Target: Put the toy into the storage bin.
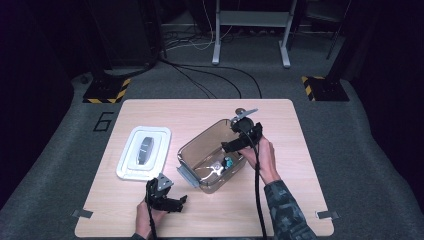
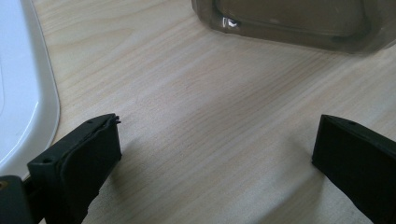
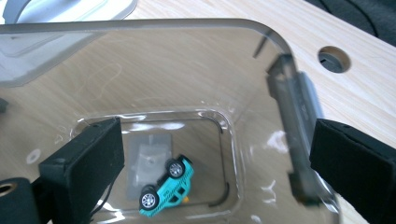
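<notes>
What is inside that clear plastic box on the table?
A small turquoise toy car lies on its side on the bottom of the clear box. The right gripper hangs open above it. The left jaw covers a part of the box's bottom, so anything there stays unseen.

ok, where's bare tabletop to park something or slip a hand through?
Free: the far-left corner beyond the white lid, the right side past the clear box, and the front edge right of the left tool. Crowded: the narrow gap between lid and box.
</notes>
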A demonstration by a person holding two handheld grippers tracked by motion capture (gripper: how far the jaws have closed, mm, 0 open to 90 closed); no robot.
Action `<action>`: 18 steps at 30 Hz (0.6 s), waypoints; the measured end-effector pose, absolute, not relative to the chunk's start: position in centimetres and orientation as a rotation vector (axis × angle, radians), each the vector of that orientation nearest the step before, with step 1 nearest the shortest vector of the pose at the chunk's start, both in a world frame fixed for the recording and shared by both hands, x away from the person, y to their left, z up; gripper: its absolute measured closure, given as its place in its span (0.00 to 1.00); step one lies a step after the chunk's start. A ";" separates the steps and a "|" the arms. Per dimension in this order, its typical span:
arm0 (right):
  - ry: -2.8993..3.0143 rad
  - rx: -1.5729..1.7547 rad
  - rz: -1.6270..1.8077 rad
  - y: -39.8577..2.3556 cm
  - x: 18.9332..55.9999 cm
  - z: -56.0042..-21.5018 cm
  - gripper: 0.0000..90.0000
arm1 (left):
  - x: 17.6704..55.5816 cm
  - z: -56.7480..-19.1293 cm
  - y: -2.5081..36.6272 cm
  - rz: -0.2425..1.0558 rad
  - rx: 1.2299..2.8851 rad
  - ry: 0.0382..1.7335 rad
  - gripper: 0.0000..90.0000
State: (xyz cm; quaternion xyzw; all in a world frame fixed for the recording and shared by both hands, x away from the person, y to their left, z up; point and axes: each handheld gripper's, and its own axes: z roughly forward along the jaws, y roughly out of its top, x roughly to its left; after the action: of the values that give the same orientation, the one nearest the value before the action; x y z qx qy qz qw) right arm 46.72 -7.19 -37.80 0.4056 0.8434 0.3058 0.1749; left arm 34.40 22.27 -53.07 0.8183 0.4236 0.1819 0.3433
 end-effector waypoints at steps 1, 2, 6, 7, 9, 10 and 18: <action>2.383 1.163 0.868 -7.6 46.4 -37.8 0.03 | 34.4 -53.1 22.3 0.471 2.124 1.103 0.01; 2.371 1.167 0.881 -8.0 46.2 -37.8 0.03 | 34.4 -53.1 22.3 0.472 2.126 1.101 0.01; 2.343 1.189 0.900 -9.5 45.2 -38.1 0.02 | 34.4 -53.1 22.3 0.471 2.129 1.101 0.01; 2.337 1.190 0.903 -9.9 45.0 -38.2 0.02 | 34.4 -53.1 22.3 0.472 2.129 1.100 0.01; 2.321 1.199 0.916 -10.7 44.5 -38.4 0.02 | 34.4 -53.1 22.3 0.472 2.129 1.100 0.01; 2.312 1.211 0.922 -11.1 44.2 -38.5 0.02 | 34.4 -53.1 22.3 0.472 2.129 1.100 0.01; 2.258 1.238 0.949 -13.6 42.0 -39.6 0.01 | 34.4 -53.0 22.3 0.472 2.140 1.094 0.01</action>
State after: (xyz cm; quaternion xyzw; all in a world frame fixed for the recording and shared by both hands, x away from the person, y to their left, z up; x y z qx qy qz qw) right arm 41.98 -13.57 -39.58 0.4423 0.8065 0.3390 0.1974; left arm 34.42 22.34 -53.03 0.8218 0.4201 0.1815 0.3394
